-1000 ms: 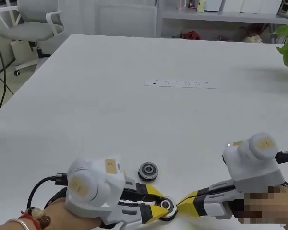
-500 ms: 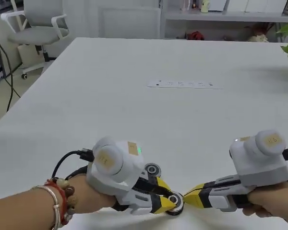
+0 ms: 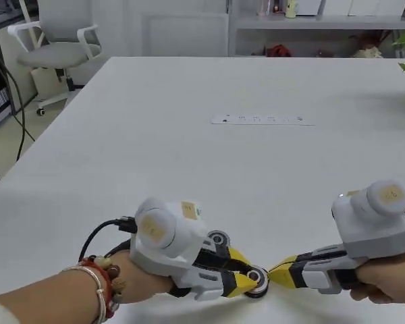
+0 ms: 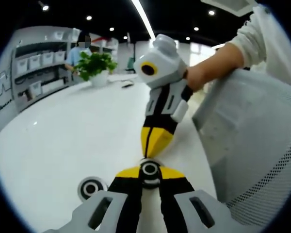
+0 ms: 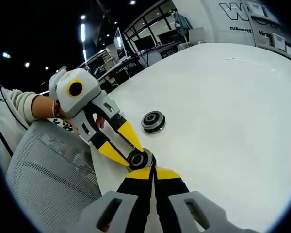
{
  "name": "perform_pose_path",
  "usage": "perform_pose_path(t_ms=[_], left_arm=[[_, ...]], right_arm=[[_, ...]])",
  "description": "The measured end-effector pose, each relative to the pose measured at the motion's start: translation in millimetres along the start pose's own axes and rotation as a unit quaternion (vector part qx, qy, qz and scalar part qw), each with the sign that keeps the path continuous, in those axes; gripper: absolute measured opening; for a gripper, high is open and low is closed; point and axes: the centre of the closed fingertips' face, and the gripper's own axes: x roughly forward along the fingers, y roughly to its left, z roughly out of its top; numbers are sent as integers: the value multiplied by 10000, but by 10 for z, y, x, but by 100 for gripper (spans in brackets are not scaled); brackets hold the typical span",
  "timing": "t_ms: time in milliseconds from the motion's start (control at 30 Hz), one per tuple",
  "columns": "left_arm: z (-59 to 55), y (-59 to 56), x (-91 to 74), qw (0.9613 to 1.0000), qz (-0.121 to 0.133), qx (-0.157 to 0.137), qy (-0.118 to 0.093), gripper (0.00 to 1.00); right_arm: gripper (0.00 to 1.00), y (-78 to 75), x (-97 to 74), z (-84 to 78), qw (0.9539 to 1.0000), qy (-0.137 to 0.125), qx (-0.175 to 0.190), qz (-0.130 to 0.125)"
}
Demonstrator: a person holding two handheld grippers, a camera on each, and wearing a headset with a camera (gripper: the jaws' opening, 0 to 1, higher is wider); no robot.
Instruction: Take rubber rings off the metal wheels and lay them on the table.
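My left hand-held gripper (image 3: 252,279) squeezes a wheel (image 5: 139,159). My right hand-held gripper (image 5: 153,171) is closed, touching it. Another wheel (image 3: 218,239) sits nearby.

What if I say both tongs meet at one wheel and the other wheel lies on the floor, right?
No: the other wheel lies on the table, as the right gripper view shows. The left tongs and right tongs do meet at one wheel.

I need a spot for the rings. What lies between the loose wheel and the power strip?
Nothing: in the head view the table is bare between the loose wheel and the power strip.
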Motion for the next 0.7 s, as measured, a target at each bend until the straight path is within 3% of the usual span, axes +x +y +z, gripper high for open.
perform_pose_path(t_ms=[200, 433, 700], left_arm=[[9, 1, 4, 9999, 29, -14, -128, 13], [11, 6, 8, 9999, 25, 8, -143, 13], [10, 5, 9, 9999, 37, 15, -141, 13]], right_arm=[[0, -5, -14, 13, 10000, -41, 77, 17], [0, 18, -30, 48, 9991, -158, 384, 119], [0, 51, -28, 63, 9985, -166, 489, 157]])
